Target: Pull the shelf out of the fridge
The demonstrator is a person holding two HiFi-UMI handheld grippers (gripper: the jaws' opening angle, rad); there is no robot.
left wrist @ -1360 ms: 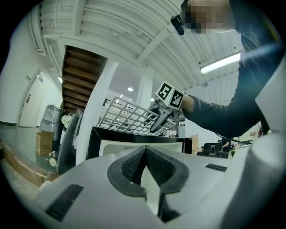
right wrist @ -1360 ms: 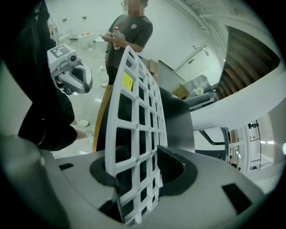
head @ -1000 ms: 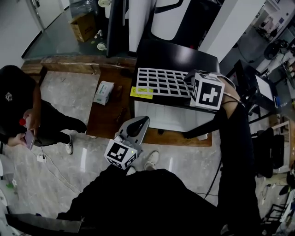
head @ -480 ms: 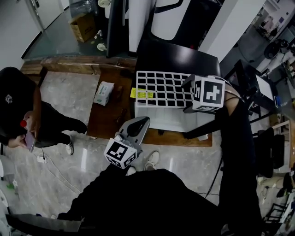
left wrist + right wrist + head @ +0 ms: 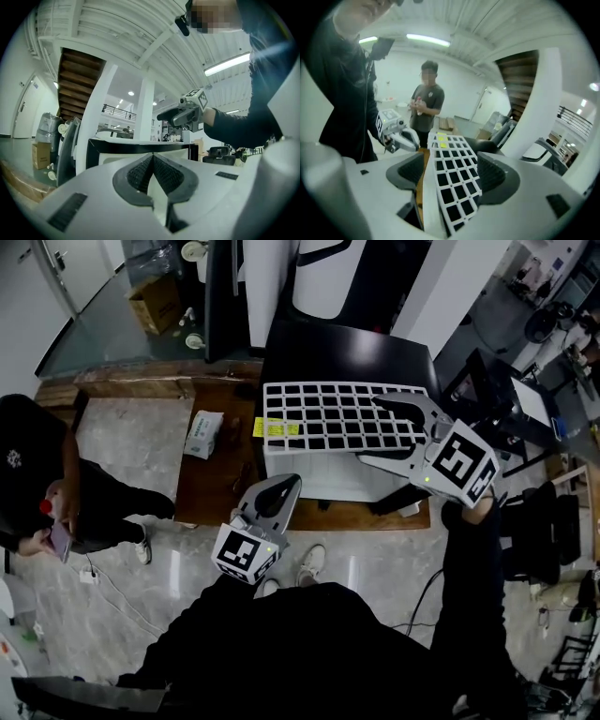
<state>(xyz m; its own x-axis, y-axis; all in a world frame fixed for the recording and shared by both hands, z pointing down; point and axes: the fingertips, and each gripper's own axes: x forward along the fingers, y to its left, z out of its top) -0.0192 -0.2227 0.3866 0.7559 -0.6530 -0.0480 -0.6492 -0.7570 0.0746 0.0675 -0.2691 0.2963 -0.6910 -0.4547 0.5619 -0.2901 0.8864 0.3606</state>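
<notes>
Drawing the right tongs up and back off the right edge of the shelf since a second ago, just opening the jaws wide and pressing on nothing, though framing the shelf between them in the right gripper view. Judging the pull as done: lying wholly outside the fridge now, flat on its top, overhanging the front a little. Leaving, at most, taking the hands away.

Holding the left tongs nearest, low by the body, pinching the dark ribbed pads together on nothing; showing smooth pale-grey plastic shells around them. Hovering the right tongs further out, same moulded shells, same knurled pads, spread. Looking past them at the shelf: thin, flat, stiff-looking white grid of square holes, probably coated wire or plastic, bearing a yellow label at its left edge. Resting under it: boxy fridge, glossy black on top, matt white in front. Standing on a worn brown wooden platform, itself lying on pale, polished, veined floor. Waiting at far left: person in dark clothes.
</notes>
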